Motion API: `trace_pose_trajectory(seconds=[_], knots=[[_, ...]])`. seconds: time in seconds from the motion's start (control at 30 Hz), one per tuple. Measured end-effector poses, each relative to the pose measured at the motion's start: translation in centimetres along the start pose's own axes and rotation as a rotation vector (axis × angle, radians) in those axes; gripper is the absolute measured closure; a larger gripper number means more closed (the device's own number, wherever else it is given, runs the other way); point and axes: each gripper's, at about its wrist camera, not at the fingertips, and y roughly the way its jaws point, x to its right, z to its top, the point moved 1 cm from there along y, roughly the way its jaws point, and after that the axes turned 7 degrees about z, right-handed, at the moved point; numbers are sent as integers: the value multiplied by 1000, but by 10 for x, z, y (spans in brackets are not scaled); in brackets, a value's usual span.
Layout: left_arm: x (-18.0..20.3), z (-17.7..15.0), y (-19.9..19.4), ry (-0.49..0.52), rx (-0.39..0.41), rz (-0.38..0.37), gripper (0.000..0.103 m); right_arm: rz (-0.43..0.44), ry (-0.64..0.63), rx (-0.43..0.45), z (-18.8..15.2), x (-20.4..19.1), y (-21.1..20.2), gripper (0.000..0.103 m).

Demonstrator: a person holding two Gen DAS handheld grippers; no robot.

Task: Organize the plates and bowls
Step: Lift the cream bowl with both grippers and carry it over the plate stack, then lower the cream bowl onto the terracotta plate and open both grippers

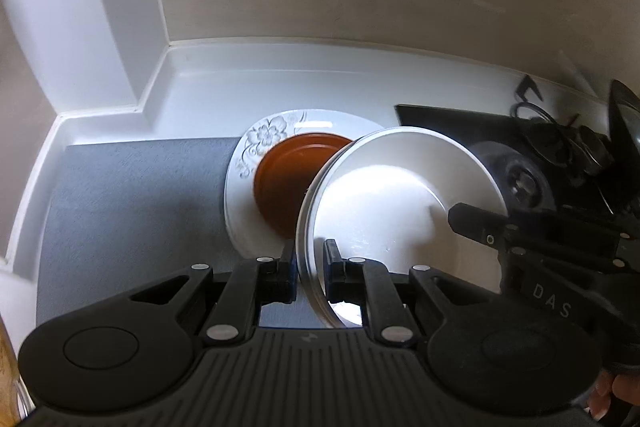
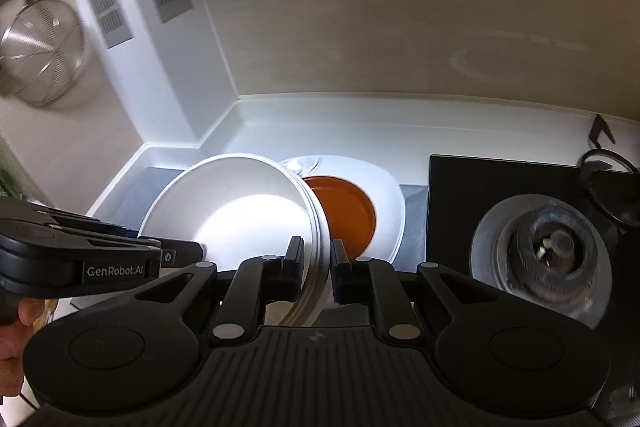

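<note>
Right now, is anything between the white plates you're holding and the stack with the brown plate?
Nothing visible. Both the left gripper and right gripper clamp the white plates by the rim, tilted above the brown plate on the flowered plate.

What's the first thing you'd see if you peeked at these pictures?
A stack of white plates held up in the middle, pinched at its rim by the left gripper and the right gripper. Behind it, an orange plate sits on a flowered plate on the counter.

Grey mat (image 1: 132, 195) left lies open; stove burner (image 2: 544, 251) blocks right.
</note>
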Motion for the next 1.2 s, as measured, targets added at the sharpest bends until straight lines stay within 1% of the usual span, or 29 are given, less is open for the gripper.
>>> trace_pose_trajectory(seconds=[0.17, 0.27, 0.4, 0.6, 0.93, 1.03, 1.1, 1.2], knots=[[4, 33, 34, -27, -32, 37, 89, 23, 17, -38, 25, 26, 37, 89], [2, 48, 60, -48, -86, 44, 90, 20, 20, -66, 37, 35, 63, 89], [-4, 57, 97, -84, -172, 48, 90, 25, 48, -124, 45, 47, 99, 90], [-10, 58, 126, -86, -219, 74, 90, 32, 61, -178, 46, 54, 137, 90], [-11, 60, 147, -70, -241, 84, 90, 34, 64, -203, 43, 57, 157, 90], [-9, 61, 150, -59, -236, 99, 90, 28, 71, -206, 42, 59, 160, 90], [-10, 62, 152, -61, -240, 95, 90, 18, 60, -203, 42, 60, 161, 91], [-12, 64, 153, -62, -237, 96, 90, 24, 76, -199, 43, 63, 163, 92]])
